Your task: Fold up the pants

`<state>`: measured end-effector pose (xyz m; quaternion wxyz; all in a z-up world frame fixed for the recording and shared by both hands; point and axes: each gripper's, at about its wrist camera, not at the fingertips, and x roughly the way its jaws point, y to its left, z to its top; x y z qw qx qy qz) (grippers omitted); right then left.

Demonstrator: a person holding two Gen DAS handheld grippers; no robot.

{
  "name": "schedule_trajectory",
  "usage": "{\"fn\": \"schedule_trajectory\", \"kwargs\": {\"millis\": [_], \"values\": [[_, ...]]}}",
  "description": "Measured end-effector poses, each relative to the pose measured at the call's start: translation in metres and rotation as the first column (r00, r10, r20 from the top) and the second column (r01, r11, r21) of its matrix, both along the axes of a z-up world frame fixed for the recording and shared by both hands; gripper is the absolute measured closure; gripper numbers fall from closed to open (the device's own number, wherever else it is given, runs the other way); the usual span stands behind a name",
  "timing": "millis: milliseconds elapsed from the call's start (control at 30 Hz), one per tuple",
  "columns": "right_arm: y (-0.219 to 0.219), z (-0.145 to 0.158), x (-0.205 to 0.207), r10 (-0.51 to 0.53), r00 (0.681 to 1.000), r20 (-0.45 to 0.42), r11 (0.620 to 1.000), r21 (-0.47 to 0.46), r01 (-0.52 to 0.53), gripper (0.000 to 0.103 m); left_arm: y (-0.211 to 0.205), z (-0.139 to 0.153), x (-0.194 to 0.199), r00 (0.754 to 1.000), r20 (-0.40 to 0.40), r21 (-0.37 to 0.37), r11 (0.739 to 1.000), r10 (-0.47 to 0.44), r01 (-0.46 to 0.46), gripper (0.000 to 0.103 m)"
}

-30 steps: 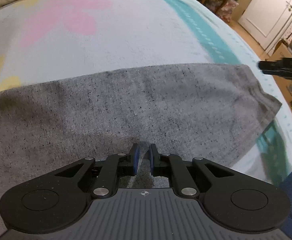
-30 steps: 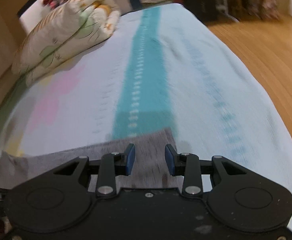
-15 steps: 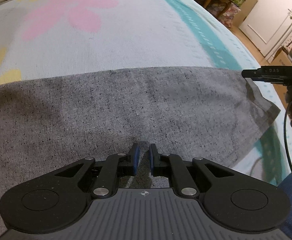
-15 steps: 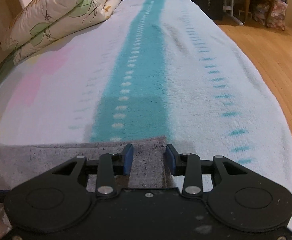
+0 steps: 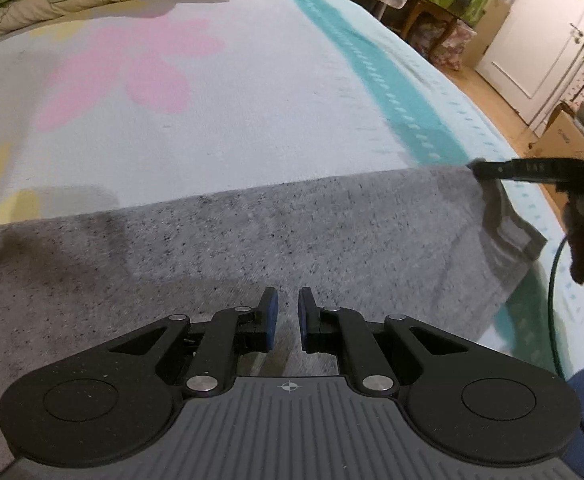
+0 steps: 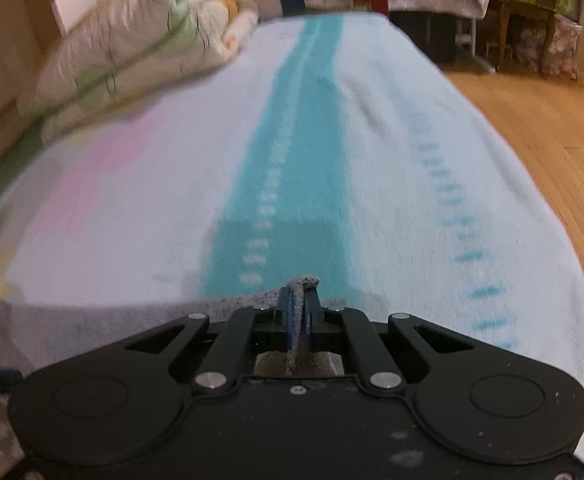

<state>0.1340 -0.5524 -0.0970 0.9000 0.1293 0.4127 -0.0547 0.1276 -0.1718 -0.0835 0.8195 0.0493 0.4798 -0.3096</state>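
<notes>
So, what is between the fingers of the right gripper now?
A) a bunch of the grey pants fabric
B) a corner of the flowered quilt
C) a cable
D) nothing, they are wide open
A: in the right wrist view the right gripper has its blue pads closed on a pinched fold of the grey pants, which sticks out above them.

You are seeing almost no readable writing here. In the left wrist view, the right tool [image 5: 487,168] is reaching in from the far right, and small pale letters are showing on the side of its black finger, too blurred to read. The cardboard box [image 5: 563,140] standing on the floor at the far right is carrying a dark printed mark that is likewise illegible. In the right wrist view, you are looking at nothing with readable text.
</notes>
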Motion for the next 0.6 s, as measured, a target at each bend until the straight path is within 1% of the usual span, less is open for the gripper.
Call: {"fn": "schedule_trajectory", "kwargs": {"millis": [67,133,167,233,267,400,467,500,600], "values": [[-0.006,0.004,-0.008,-0.023,1.0,0.011,0.999,0.039,0.023,0.08,-0.002,-0.005,0.001,1.0,-0.012,0.01,1.0,-0.005,0.005,0.092],[-0.013,0.007,-0.019,-0.018,1.0,0.014,0.996,0.091,0.017,0.072,-0.005,-0.012,0.001,0.999,-0.035,0.031,0.999,-0.012,0.014,0.092],[-0.016,0.008,-0.024,-0.014,1.0,0.004,0.995,0.097,0.013,0.065,-0.005,-0.016,0.0,0.999,-0.038,0.036,0.999,-0.016,0.017,0.092],[-0.021,0.008,-0.034,-0.004,1.0,-0.025,0.996,0.092,0.006,0.063,-0.004,-0.017,-0.003,1.0,-0.021,0.034,0.999,-0.017,0.018,0.092],[-0.024,0.006,-0.039,0.0,0.999,-0.042,0.994,0.106,0.005,0.063,-0.004,-0.017,-0.003,1.0,-0.02,0.033,0.999,-0.015,0.015,0.092],[-0.038,-0.006,-0.056,-0.007,0.997,-0.071,0.974,0.225,0.022,0.061,-0.001,-0.016,0.0,0.999,-0.038,0.023,1.0,-0.004,0.005,0.092],[-0.042,-0.016,-0.062,0.002,0.996,-0.084,0.957,0.291,0.022,0.059,0.001,-0.016,0.0,0.999,-0.043,0.022,1.0,-0.004,0.005,0.092],[-0.043,-0.018,-0.064,0.008,0.997,-0.075,0.946,0.323,0.017,0.059,0.0,-0.015,0.001,0.999,-0.043,0.023,1.0,-0.004,0.005,0.092],[-0.047,-0.031,-0.066,0.007,0.999,-0.051,0.882,0.471,0.018,0.06,-0.001,-0.016,0.0,0.999,-0.036,0.033,0.999,-0.006,0.007,0.092]]}}
